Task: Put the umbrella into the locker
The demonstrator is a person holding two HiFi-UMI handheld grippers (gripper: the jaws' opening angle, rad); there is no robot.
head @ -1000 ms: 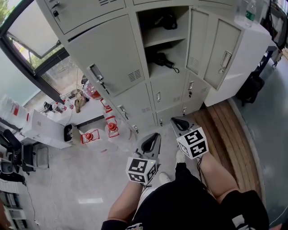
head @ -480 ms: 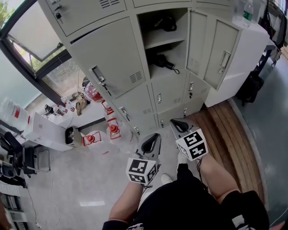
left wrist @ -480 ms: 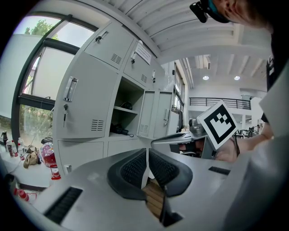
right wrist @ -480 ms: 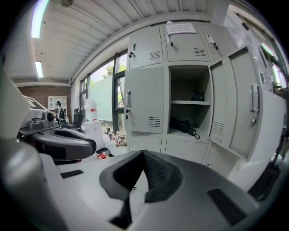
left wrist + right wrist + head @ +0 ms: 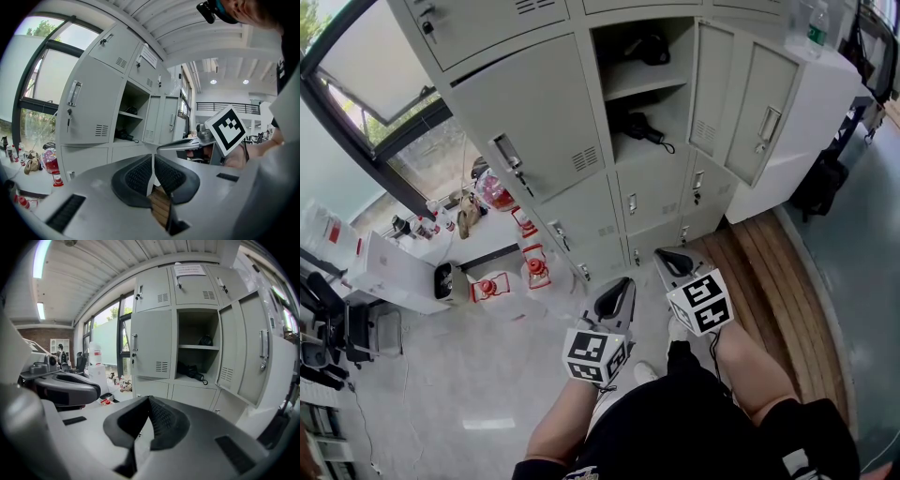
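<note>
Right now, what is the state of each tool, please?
Left tool: closed, holding nothing.
Right tool: closed, holding nothing.

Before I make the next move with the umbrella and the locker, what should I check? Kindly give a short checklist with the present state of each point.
1. Umbrella inside the locker: ok, it lies on the lower shelf of the open compartment.
2. Left tongs free: ok, jaws together, nothing between them.
3. Right tongs free: ok, jaws together, nothing between them.
4. Door closed: not ok, it stands wide open.
5. Strap loop clear of the door's path: cannot tell, it hangs near the front edge of the shelf.
</note>
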